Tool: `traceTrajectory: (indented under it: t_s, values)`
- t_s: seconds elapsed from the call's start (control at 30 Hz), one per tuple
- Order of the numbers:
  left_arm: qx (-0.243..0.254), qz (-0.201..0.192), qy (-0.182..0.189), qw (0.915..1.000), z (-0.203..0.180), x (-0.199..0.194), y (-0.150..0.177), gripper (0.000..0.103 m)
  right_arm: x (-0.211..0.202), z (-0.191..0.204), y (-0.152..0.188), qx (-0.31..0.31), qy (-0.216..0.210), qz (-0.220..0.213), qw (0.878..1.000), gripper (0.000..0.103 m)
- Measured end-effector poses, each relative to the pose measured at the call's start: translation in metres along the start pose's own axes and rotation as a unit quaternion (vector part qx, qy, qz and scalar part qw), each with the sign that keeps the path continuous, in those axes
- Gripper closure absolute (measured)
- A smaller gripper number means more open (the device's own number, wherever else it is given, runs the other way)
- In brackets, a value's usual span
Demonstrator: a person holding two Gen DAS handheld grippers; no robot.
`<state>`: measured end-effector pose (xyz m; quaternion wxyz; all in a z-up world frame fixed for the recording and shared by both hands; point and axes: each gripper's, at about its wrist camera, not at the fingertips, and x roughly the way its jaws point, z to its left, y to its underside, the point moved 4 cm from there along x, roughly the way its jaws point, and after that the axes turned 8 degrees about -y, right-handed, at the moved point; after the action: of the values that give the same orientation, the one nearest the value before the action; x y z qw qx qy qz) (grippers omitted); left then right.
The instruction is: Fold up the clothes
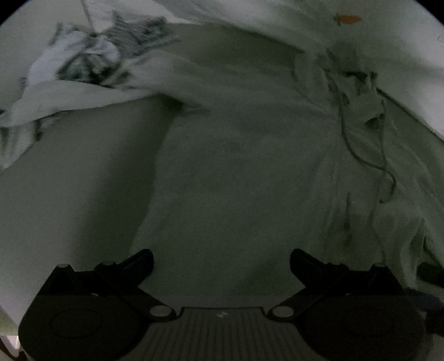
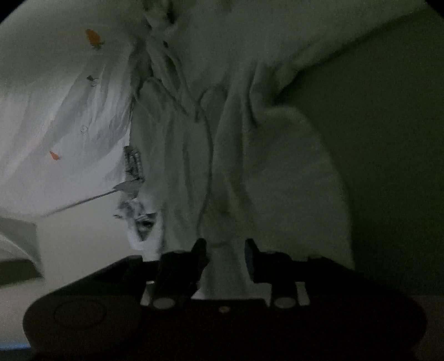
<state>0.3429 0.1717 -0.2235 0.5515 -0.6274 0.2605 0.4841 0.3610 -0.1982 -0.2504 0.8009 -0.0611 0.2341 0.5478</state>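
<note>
A pale hooded garment lies spread on the bed, its drawstrings trailing down at the right. My left gripper hovers over its smooth middle, jaws wide apart and nothing between them. In the right wrist view the same garment is bunched into long folds with a drawstring running down it. My right gripper is partly open, and a loose ridge of that fabric stands between its fingers. The light is dim, so fine detail is lost.
A white sheet with small orange prints covers the bed; it also shows in the left wrist view as the printed sheet. A crumpled grey-patterned cloth lies at the far left. A dark plain surface fills the right side.
</note>
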Motion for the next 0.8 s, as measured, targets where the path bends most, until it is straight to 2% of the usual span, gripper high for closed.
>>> traceTrajectory:
  t_s: [0.07,0.13,0.23,0.33,0.37,0.43,0.47,0.5,0.53,0.57,0.6,0.63,0.67,0.73,0.77,0.8]
  values:
    - [-0.006,-0.023,-0.008,0.9997,0.018,-0.011,0.01,0.0,-0.015,0.005,0.003,-0.055,0.03,-0.037,0.997,0.062]
    - [-0.011,-0.039,-0.012,0.9991,0.034,-0.017,0.018,0.0,-0.028,0.013,0.006,-0.112,0.066,-0.075,0.989,0.059]
    - [-0.011,-0.027,-0.002,0.9996,0.057,-0.014,0.027,0.002,-0.038,0.016,0.012,-0.168,0.123,-0.115,0.971,0.057]
    - [-0.006,-0.002,0.033,0.9994,0.069,-0.011,0.04,0.006,-0.046,0.008,0.025,-0.184,0.166,-0.125,0.961,0.055]
    - [-0.004,0.005,0.05,0.9987,0.072,-0.009,0.045,0.007,-0.049,0.001,0.03,-0.184,0.172,-0.123,0.96,0.052]
    - [-0.002,0.018,0.08,0.9966,0.075,-0.004,0.052,0.016,-0.058,-0.016,0.042,-0.18,0.183,-0.115,0.96,0.047]
    - [0.004,0.019,0.083,0.9964,0.074,-0.002,0.055,0.018,-0.059,-0.025,0.049,-0.175,0.188,-0.105,0.961,0.045]
    - [0.017,0.012,0.08,0.9965,0.071,-0.002,0.056,0.026,-0.057,-0.03,0.055,-0.174,0.186,-0.095,0.962,0.046]
    - [0.032,0.006,0.085,0.9958,0.068,-0.004,0.056,0.042,-0.054,-0.033,0.061,-0.178,0.18,-0.089,0.963,0.05]
    - [0.042,0.003,0.095,0.9946,0.065,-0.007,0.054,0.053,-0.053,-0.033,0.065,-0.177,0.171,-0.085,0.965,0.073]
    - [0.04,0.007,0.106,0.9935,0.063,-0.01,0.051,0.069,-0.053,-0.034,0.069,-0.172,0.161,-0.082,0.968,0.091]
    - [0.039,0.011,0.118,0.9922,0.061,-0.013,0.048,0.08,-0.055,-0.033,0.072,-0.159,0.139,-0.084,0.974,0.091]
    - [0.039,0.013,0.129,0.9908,0.06,-0.017,0.046,0.086,-0.062,-0.03,0.074,-0.138,0.099,-0.092,0.981,0.091]
    - [0.045,0.013,0.149,0.9877,0.061,-0.033,0.039,0.086,-0.077,-0.026,0.081,-0.108,0.03,-0.11,0.988,0.092]
    - [0.043,0.021,0.149,0.9877,0.063,-0.036,0.038,0.086,-0.082,-0.025,0.084,-0.111,0.033,-0.114,0.987,0.092]
    - [0.036,0.035,0.147,0.9879,0.066,-0.035,0.039,0.085,-0.085,-0.024,0.087,-0.124,0.059,-0.115,0.984,0.092]
